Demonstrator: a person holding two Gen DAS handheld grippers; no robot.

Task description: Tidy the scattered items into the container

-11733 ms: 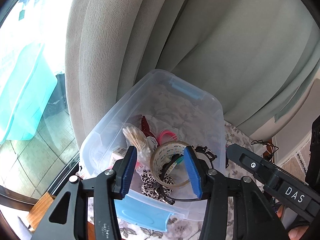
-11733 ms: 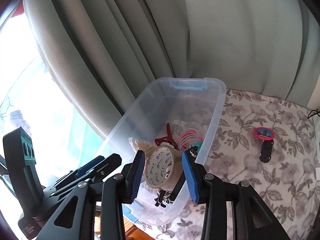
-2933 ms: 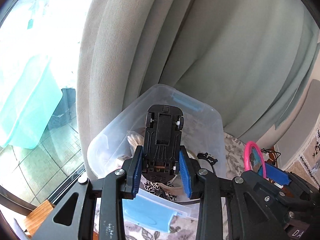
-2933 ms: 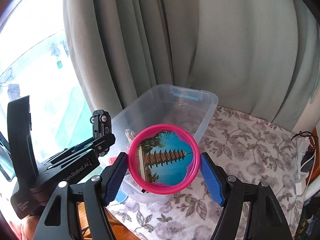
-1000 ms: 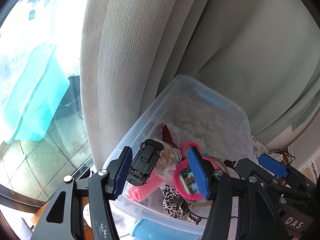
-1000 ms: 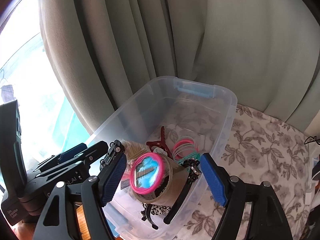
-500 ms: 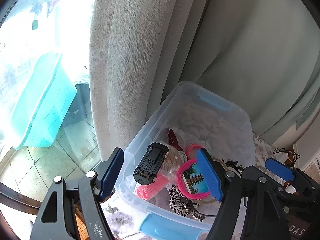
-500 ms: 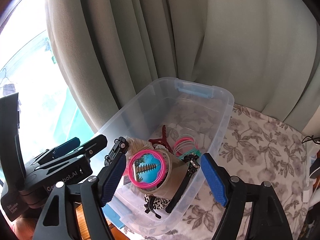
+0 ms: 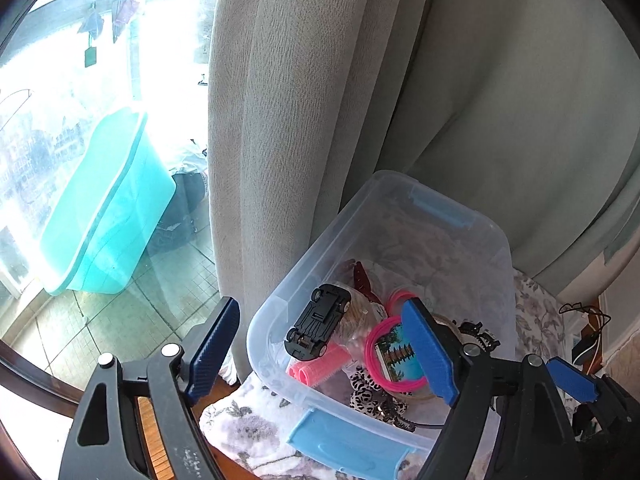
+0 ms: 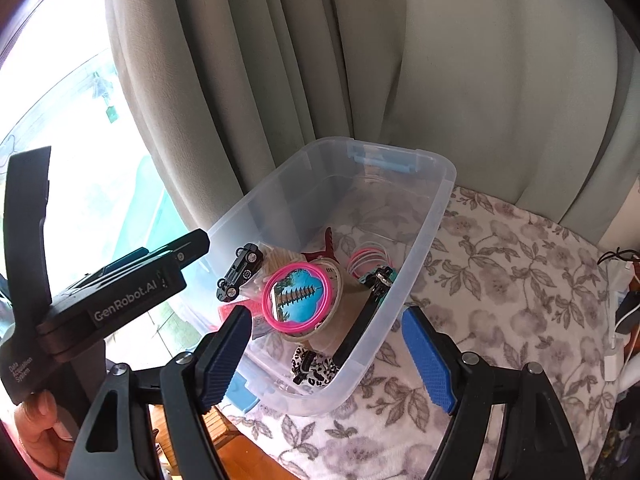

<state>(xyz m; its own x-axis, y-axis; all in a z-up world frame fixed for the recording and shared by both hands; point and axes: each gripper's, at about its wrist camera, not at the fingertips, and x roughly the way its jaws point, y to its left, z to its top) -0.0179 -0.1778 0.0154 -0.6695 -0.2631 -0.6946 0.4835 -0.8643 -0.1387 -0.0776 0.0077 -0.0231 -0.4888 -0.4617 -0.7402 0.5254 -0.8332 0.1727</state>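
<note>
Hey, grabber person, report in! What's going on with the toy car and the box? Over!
Both grippers open, empty: left, right. Toy car upside down in box. Nothing blocking.

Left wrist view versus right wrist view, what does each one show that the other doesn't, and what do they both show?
Only the left wrist view shows the turquoise tub outside the window, the pink hair rollers under the toy car, and the bin's near blue latch.

Only the right wrist view shows a hand gripping the left gripper's body, and a wide stretch of floral cloth right of the bin.

Both show the clear bin, the upturned toy car, the pink-rimmed mirror, the grey curtain, and open, empty jaws.
</note>
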